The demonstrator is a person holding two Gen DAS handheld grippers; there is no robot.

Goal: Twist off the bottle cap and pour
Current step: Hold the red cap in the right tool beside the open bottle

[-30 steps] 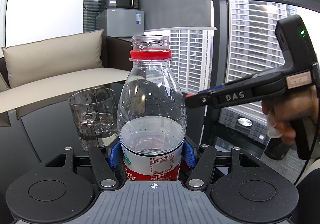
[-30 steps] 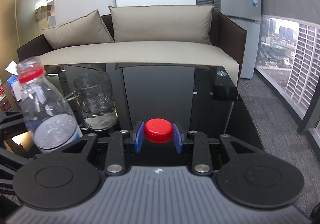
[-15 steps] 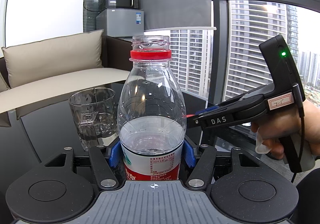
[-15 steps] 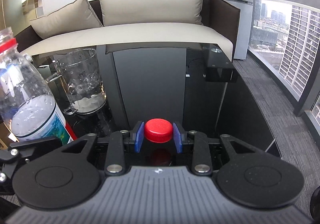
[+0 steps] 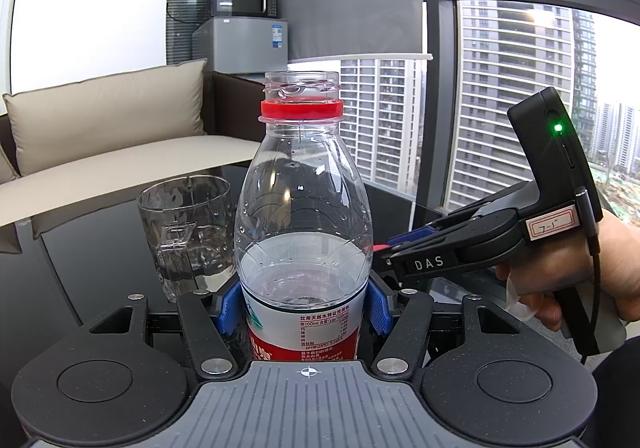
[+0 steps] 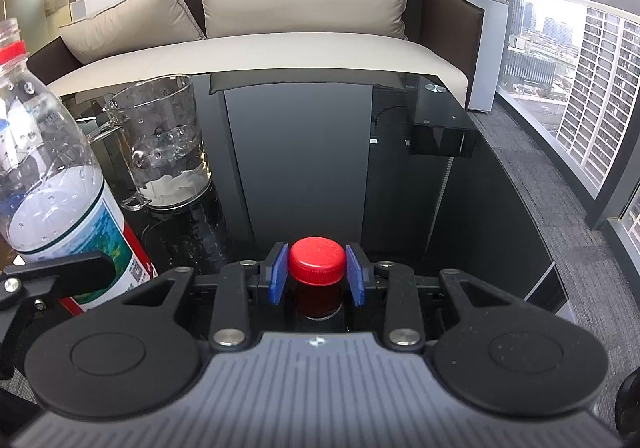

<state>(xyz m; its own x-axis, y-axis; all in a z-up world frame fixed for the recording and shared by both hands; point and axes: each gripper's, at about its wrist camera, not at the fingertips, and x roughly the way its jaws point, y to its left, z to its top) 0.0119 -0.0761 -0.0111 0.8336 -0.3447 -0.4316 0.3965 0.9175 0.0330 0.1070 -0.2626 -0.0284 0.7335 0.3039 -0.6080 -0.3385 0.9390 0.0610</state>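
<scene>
Your left tongs [image 5: 306,306] pinch the open water bottle [image 5: 304,232] at its label band, upright near the glass mug [image 5: 188,232] on the black table [image 6: 300,151]. It looks half full, thin-walled and squashy, so grip low and gently. Your right tongs [image 6: 317,274] pinch the light red cap [image 6: 317,262].

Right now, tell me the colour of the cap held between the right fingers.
Red. The cap shows best in the right wrist view, clamped between blue pads.
</scene>
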